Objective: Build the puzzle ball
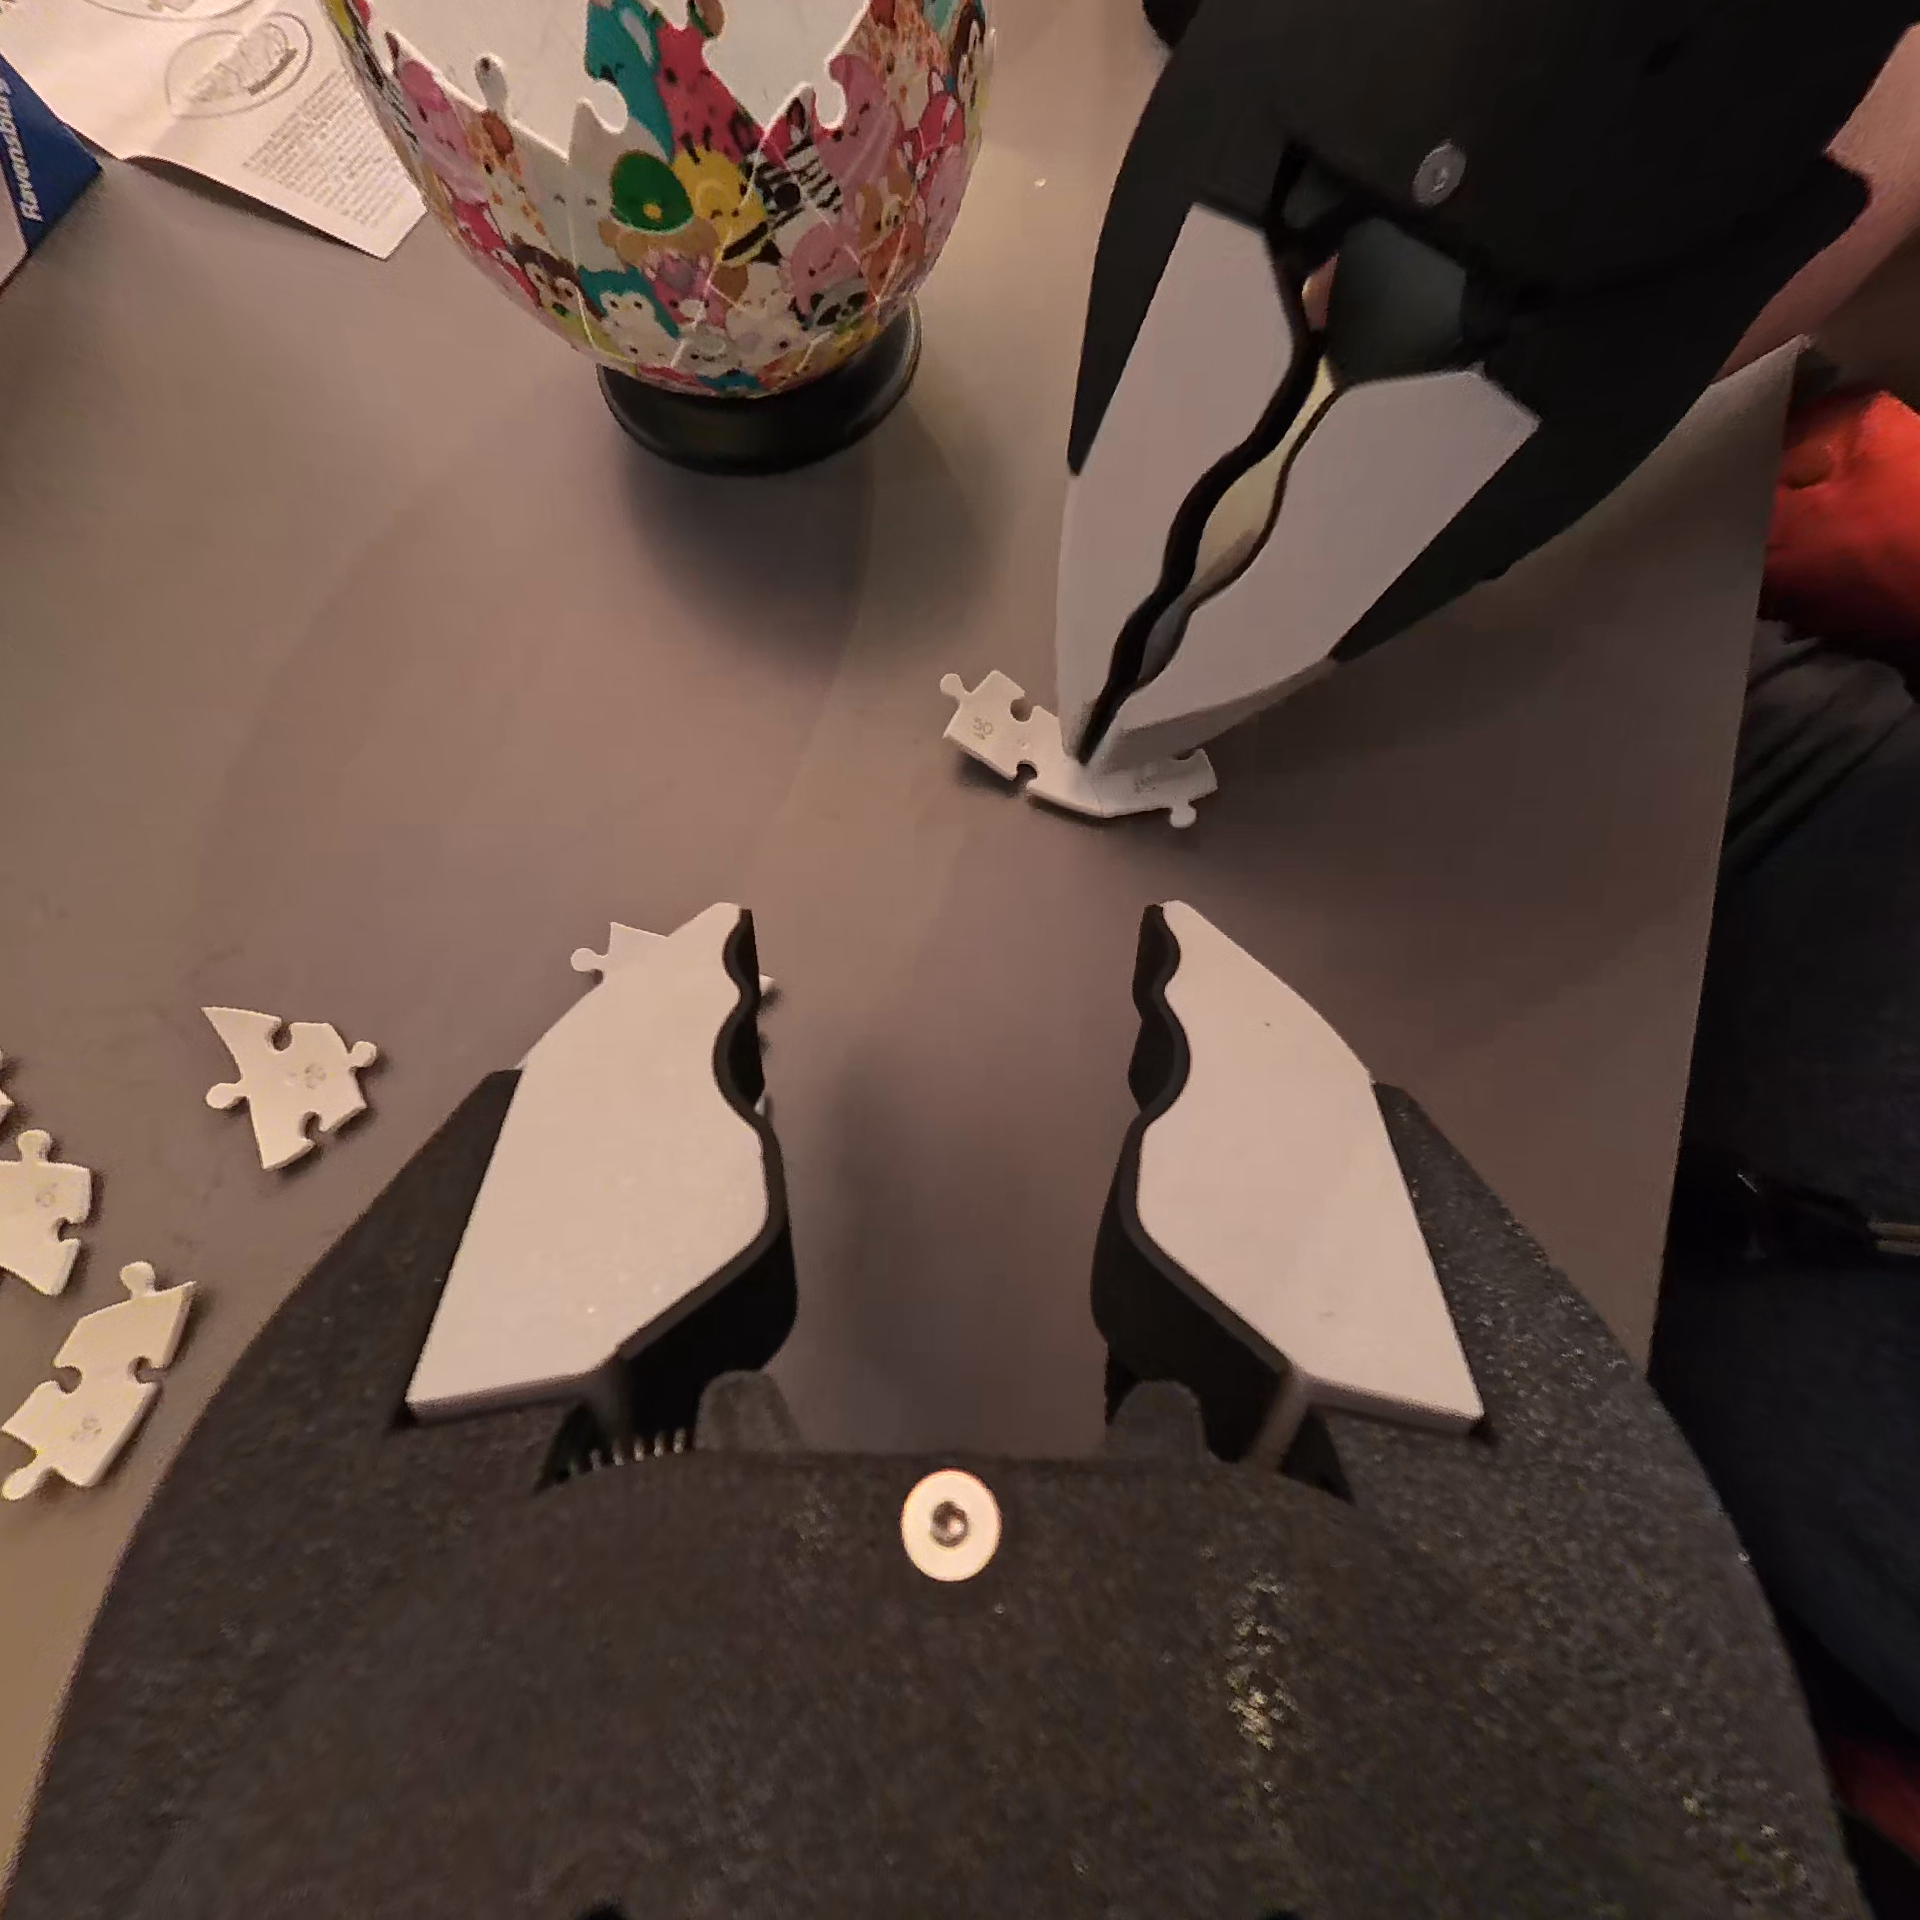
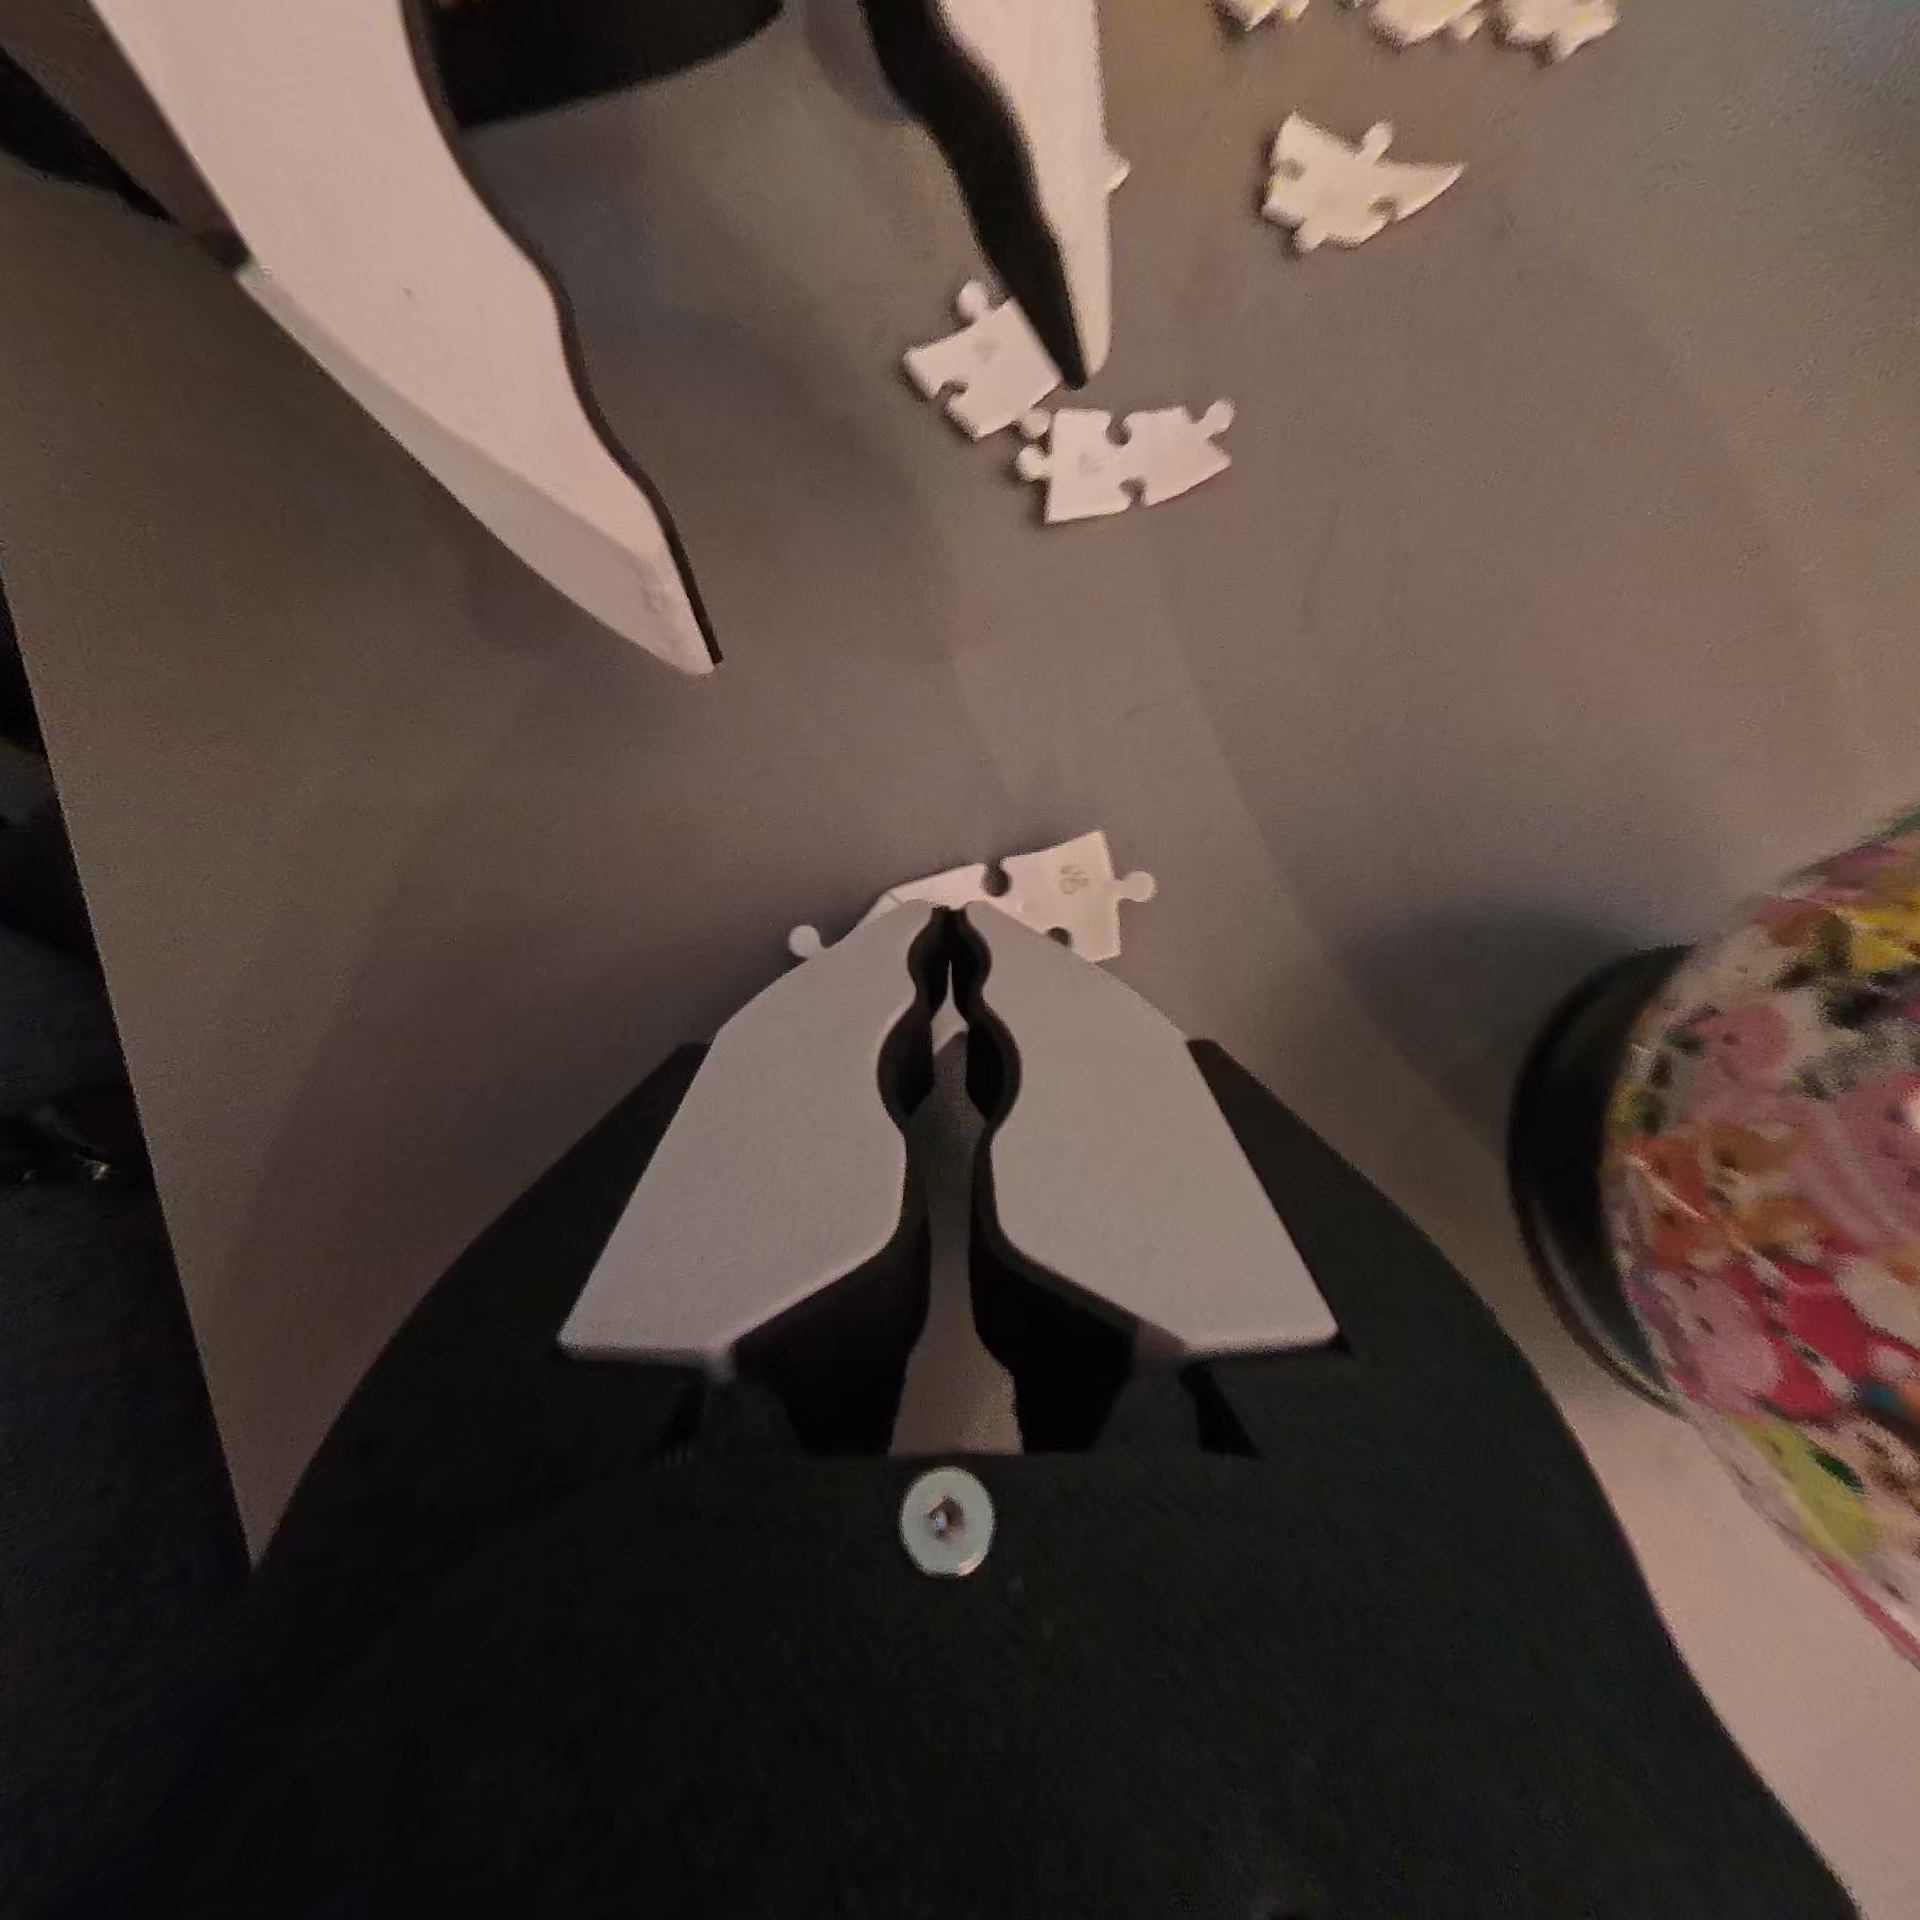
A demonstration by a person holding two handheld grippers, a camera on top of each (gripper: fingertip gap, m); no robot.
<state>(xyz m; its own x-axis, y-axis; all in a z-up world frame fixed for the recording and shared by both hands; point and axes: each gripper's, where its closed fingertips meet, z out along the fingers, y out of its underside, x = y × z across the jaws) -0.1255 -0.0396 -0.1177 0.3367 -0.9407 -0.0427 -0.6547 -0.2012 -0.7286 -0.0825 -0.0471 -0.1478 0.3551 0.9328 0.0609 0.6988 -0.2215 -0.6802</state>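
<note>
The partly built puzzle ball, covered in colourful cartoon figures and open at the top, stands on a black ring stand; it also shows blurred in the right wrist view. My right gripper is shut, its tips pressed down on the seam of two joined white pieces lying face down on the grey table. The left wrist view shows that gripper on the joined pieces. My left gripper is open and empty, low over the table, with a loose piece half hidden under its left finger.
Several loose white pieces lie at the left. Another loose piece and a joined pair lie by the left gripper's finger. A printed sheet and a blue box sit at the back left. The table edge runs along the right. My hands' fingertips stand some 6 centimetres from each other.
</note>
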